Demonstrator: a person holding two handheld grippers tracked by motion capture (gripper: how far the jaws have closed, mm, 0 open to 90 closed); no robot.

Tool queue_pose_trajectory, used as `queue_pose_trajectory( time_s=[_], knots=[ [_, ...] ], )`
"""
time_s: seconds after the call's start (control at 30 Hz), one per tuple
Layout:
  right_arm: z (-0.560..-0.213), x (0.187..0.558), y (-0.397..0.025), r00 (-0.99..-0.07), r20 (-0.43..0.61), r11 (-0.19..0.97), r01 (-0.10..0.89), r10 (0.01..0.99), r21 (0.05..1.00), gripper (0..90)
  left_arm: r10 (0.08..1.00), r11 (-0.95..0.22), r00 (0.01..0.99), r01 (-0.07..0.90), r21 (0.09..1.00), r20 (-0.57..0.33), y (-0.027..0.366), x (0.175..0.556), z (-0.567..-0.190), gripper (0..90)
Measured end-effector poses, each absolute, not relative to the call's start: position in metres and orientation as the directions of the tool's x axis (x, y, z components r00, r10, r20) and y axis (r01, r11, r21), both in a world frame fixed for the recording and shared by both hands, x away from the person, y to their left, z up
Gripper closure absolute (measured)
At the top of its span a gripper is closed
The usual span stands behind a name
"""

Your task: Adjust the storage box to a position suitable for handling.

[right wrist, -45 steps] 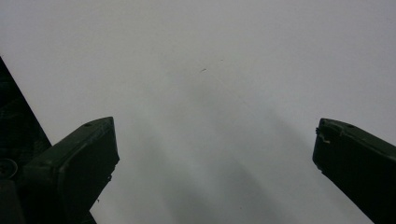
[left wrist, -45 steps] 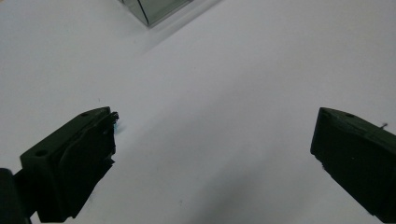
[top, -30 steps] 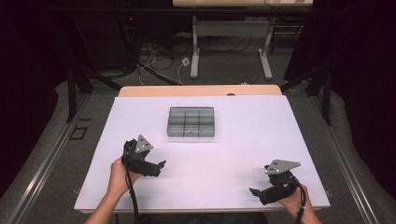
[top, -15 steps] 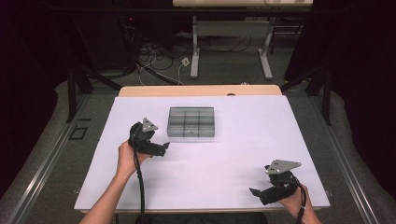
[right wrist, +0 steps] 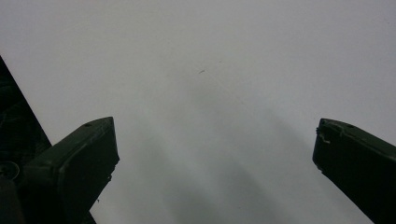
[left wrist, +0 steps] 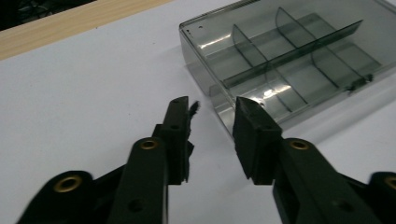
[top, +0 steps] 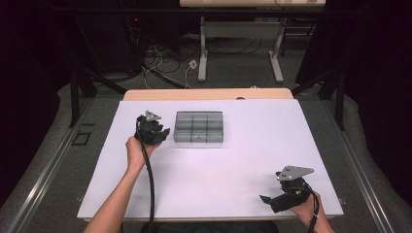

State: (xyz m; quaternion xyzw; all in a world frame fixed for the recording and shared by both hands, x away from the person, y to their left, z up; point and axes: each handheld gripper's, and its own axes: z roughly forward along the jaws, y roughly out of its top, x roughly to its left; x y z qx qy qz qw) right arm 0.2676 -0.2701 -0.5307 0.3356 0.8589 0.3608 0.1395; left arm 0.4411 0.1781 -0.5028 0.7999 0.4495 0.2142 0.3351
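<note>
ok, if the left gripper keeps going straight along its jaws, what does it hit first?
Most likely the near corner of the clear divided box. The left gripper is open, jaws aimed at that corner, apparently just short of it; depth is unclear.

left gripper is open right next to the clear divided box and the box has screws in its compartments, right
Not quite: the left gripper is open beside the clear divided box, but its compartments are empty, as the left gripper view shows.

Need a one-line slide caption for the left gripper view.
Open left gripper poised at the near corner of the empty, divided clear box on the white table.
</note>
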Motion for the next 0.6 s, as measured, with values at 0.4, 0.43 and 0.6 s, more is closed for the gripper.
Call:
queue_pose_trajectory(
  time_s=[0.4, 0.43, 0.6],
  knots=[
    [-0.531, 0.268, -0.271, -0.734, 0.003, 0.509, 0.475, 0.680, 0.718, 0.0, 0.860, -0.408, 0.505, 0.603, 0.685, 0.068, 0.167, 0.473, -0.523, 89.8],
    [-0.531, 0.268, -0.271, -0.733, 0.005, 0.510, 0.478, 0.680, 0.716, 0.0, 0.860, -0.408, 0.508, 0.610, 0.679, 0.060, 0.166, 0.476, -0.524, 89.8],
    [-0.531, 0.268, -0.270, -0.735, 0.012, 0.508, 0.481, 0.678, 0.714, 0.0, 0.860, -0.411, 0.506, 0.612, 0.676, 0.065, 0.162, 0.485, -0.530, 89.8]
  ],
)
